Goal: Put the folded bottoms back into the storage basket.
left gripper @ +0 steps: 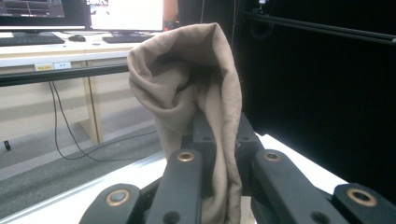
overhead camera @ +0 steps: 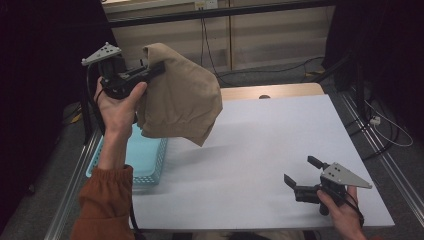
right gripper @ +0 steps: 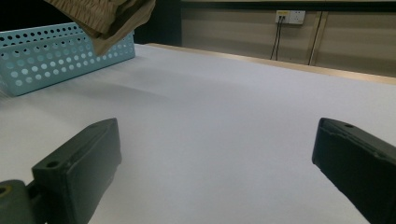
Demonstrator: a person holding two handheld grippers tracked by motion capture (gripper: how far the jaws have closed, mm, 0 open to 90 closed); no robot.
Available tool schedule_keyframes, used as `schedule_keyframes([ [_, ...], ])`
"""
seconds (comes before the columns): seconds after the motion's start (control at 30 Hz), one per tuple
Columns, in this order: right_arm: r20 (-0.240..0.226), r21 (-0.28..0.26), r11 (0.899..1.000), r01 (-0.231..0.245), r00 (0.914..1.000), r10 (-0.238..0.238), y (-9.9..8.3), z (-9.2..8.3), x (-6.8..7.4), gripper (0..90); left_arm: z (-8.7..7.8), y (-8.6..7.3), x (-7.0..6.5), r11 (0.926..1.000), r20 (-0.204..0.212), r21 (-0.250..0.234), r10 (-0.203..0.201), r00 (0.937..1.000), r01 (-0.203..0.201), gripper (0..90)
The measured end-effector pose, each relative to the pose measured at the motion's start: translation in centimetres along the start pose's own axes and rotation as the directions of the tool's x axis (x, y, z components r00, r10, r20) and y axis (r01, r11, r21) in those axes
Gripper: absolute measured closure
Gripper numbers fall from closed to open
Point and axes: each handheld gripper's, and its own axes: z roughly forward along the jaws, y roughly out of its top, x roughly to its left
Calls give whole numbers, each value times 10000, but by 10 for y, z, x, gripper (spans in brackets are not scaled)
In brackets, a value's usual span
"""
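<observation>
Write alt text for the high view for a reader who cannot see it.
A person's left gripper holds a tan cloth in the air, so that it hangs above the white table and a light blue perforated basket at its left edge. The right gripper rests low at the table's near right, jaws open and empty.
</observation>
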Motion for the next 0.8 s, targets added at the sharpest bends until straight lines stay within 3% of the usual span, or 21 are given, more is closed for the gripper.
schedule_keyframes([
  [0.57, -6, 52, 9999, 137, 9999, -137, 0, 0, 1, 13, -35, 5, 10, 9998, -362, -202, 24, 9993, -32, 847],
  [0.8, -28, 46, 9999, 104, 9999, -104, 1, 1, 2, 13, -49, 8, 16, 9998, -723, -170, 21, 9974, -34, 847],
])
